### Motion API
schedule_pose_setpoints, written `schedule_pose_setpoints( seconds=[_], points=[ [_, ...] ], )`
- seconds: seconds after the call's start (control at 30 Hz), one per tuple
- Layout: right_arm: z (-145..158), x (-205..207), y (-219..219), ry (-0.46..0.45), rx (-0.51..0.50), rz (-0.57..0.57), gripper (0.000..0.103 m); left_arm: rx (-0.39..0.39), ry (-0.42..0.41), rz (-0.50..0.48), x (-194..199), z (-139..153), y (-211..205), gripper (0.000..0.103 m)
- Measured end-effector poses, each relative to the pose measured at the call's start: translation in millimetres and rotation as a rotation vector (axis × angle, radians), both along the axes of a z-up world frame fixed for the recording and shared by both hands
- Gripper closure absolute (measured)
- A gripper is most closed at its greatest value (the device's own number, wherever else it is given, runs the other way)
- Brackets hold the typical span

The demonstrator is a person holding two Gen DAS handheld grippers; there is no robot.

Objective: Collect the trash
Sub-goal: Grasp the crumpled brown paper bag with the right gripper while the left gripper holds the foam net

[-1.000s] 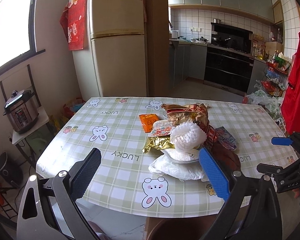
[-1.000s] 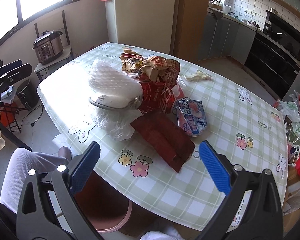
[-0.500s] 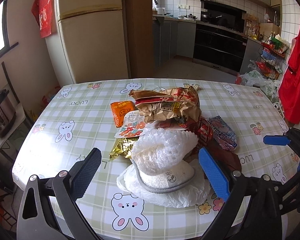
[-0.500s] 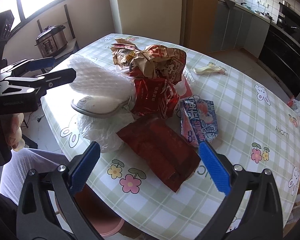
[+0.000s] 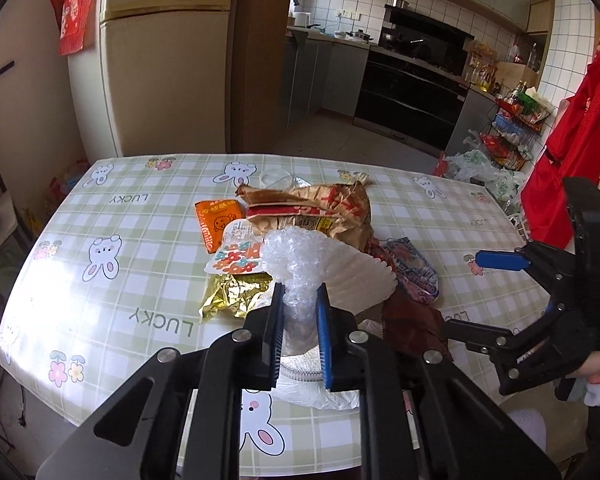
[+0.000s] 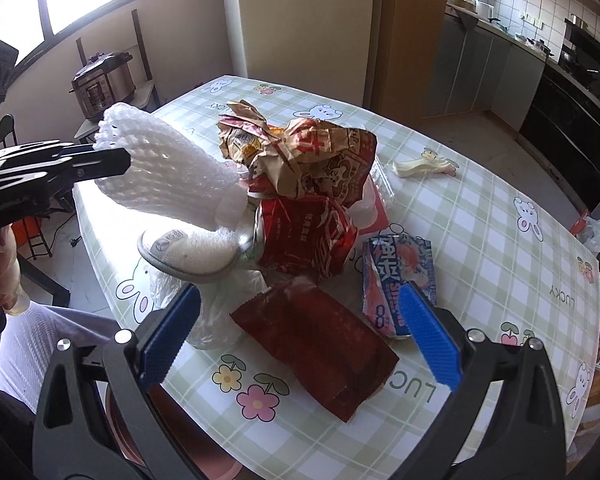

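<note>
1. In the left wrist view, the left gripper [image 5: 299, 300] is seen with its jaws just closed onto the white foam net sleeve [image 5: 300, 276]; the squeezed neck of the sleeve is pinched between the blue pads, and its pleated end fans out to the right. The grip is judged to have been taken at the near end so that the light sleeve can be lifted clear of the heap. Behind it, on the green checked tablecloth [image 5: 140, 248], a crumpled brown paper bag [image 5: 320, 212], an orange sachet [image 5: 216, 224] and a gold foil wrapper [image 5: 232, 296] are piled. What lies under the sleeve is largely hidden by the jaws. The right gripper [image 5: 466, 294] is seen at the right edge, jaws spread.

2. In the right wrist view, the right gripper [image 6: 298, 334] is held with its jaws wide apart and nothing between them, poised over a dark red flat packet [image 6: 324, 344], probably as the next piece to be taken. A grey-rimmed white slipper-like object [image 6: 188, 252] sits under the sleeve [image 6: 160, 168]; what it is cannot be told. A pinkish rim below the table edge may be a bin, but it is cut off.
</note>
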State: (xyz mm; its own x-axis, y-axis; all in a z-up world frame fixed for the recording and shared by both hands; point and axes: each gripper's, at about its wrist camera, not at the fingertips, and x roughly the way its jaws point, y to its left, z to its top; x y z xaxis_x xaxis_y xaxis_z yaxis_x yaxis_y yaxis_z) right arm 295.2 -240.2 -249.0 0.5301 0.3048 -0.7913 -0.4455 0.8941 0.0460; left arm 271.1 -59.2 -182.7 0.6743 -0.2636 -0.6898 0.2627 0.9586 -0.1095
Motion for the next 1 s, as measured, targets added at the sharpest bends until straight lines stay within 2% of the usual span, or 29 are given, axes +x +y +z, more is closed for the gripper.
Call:
schedule_pose_setpoints(
  seconds=[0.07, 0.17, 0.33, 0.43, 0.53, 0.67, 0.77, 0.83, 1.0],
  points=[
    [5, 9, 3, 0.014, 0.016, -0.003, 0.006, 0.000, -0.039, -0.014, -8, 11, 6, 0.088],
    [15, 22, 10, -0.014, 0.013, -0.006, 0.006, -0.008, -0.092, 0.003, -21, 27, 22, 0.088],
    [26, 45, 42, -0.080, -0.034, 0.050, 0.006, -0.022, -0.147, 0.146, -31, 40, 66, 0.088],
    [27, 64, 67, -0.103, -0.097, 0.103, 0.006, -0.030, -0.148, 0.227, -35, 39, 93, 0.088],
    [29, 79, 87, -0.104, -0.098, 0.140, 0.006, -0.031, -0.143, 0.292, -40, 37, 116, 0.088],
    [26, 99, 120, -0.129, -0.155, 0.199, 0.006, -0.037, -0.128, 0.348, -43, 30, 135, 0.088],
    [16, 114, 148, -0.114, -0.215, 0.240, 0.016, -0.029, -0.126, 0.361, -44, 25, 142, 0.088],
    [3, 123, 166, -0.092, -0.308, 0.273, 0.025, -0.034, -0.120, 0.365, -43, 22, 146, 0.088],
    [-22, 134, 179, -0.073, -0.454, 0.293, 0.030, -0.045, -0.105, 0.361, -39, 15, 151, 0.088]
  ],
)
